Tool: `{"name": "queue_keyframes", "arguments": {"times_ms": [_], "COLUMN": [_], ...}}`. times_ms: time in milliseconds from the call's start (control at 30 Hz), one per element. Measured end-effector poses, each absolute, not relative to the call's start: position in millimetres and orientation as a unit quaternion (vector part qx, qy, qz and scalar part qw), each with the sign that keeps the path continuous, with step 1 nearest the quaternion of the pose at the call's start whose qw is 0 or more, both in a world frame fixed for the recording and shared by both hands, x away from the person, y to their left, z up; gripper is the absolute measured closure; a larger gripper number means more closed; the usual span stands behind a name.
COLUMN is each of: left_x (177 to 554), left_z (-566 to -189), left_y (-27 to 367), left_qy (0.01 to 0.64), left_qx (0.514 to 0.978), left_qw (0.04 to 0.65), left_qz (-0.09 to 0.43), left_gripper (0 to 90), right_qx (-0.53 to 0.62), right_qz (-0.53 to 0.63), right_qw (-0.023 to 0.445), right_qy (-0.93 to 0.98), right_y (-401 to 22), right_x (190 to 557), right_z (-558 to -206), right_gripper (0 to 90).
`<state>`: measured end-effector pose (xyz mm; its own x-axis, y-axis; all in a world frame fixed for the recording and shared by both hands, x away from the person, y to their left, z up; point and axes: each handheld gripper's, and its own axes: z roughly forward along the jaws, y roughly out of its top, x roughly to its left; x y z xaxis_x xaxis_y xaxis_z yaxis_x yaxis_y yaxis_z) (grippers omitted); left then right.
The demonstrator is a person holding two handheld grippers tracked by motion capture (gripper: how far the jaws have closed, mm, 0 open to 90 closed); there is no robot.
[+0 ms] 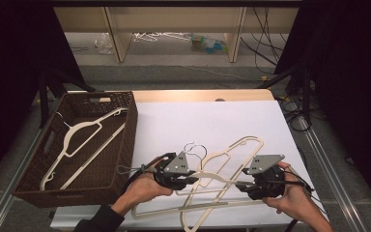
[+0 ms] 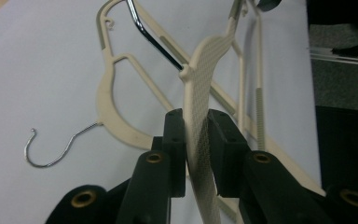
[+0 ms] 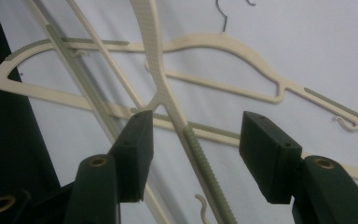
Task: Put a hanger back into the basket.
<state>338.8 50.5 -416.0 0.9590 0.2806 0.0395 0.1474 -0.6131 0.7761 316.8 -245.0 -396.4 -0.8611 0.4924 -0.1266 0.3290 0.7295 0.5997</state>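
on the white table (image 1: pixel 212 121), beside the basket (image 1: pixel 125 145), the left gripper (image 2: pixel 196 140) is pinching a cream hanger (image 2: pixel 200 93); the right gripper (image 3: pixel 196 149) is standing spread around it. better lifting slowly, keeping hooks untangled.

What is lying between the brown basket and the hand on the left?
In the high view, just bare white table lies between the brown basket and the left hand, crossed by the thin cable trailing from the left gripper.
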Motion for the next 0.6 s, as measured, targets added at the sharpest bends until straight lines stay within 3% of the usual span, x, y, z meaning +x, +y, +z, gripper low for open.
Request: {"name": "queue_keyframes", "arguments": {"times_ms": [367,600], "left_x": [326.4,327.1], "left_z": [-406.6,-402.9], "left_y": [53.1,55.9], "left_qy": [0.146,0.171], "left_qx": [0.873,0.865], "left_qw": [0.466,0.470], "left_qz": [0.021,0.041], "left_gripper": [84.6,85.7], "right_qx": [0.227,0.241], "right_qz": [0.325,0.345], "right_qw": [0.138,0.147], "right_qy": [0.908,0.895], "right_y": [-249.7,-258.6], "right_x": [314.5,314.4], "right_z": [-387.0,-376.9], "right_gripper": [42.4,39.6]}}
